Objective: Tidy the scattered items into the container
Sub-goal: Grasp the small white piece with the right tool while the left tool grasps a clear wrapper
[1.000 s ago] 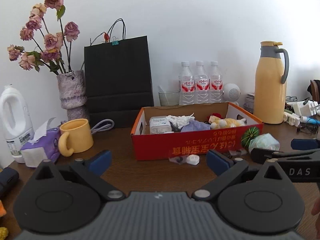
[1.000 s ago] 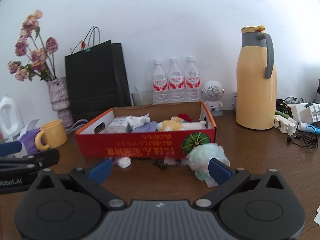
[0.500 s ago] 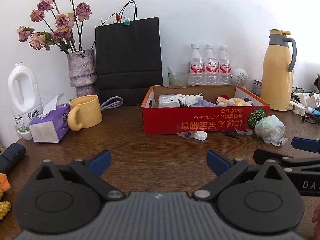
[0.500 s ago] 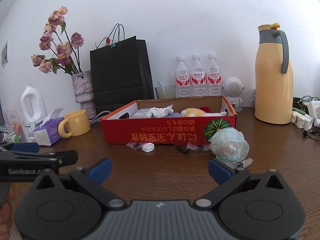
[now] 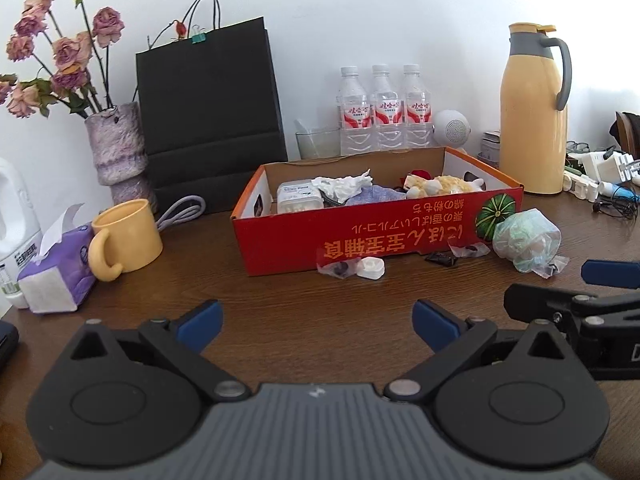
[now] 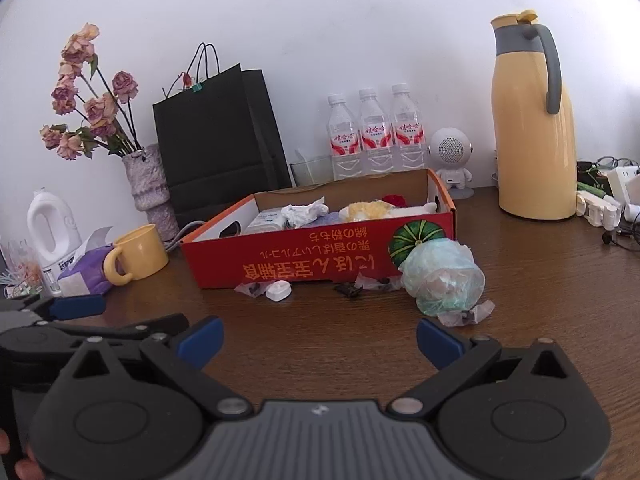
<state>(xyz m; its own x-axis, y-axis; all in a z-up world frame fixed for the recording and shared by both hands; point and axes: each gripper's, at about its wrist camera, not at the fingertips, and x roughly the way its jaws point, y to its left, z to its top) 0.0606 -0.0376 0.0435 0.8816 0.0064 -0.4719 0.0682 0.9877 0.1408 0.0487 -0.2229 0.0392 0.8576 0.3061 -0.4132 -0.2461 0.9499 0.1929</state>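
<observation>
Left wrist view: box (image 5: 360, 240) appears nearer than 0.5 s ago. My left gripper (image 5: 316, 322) and right gripper (image 6: 320, 338) remain released, empty; bag (image 6: 442, 278) beside box.

Water bottles (image 6: 374, 132): three (in a row)
Red box (image 6: 320, 254): one
Yellow mug (image 6: 140, 254): one
Yellow jug (image 6: 530, 120): one
Black bag (image 6: 220, 136): one
Vase (image 6: 150, 190): one

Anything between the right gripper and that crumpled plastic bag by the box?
Nothing visible. The right gripper is open, with only bare table between it and the plastic bag, which sits ahead and slightly right.
</observation>
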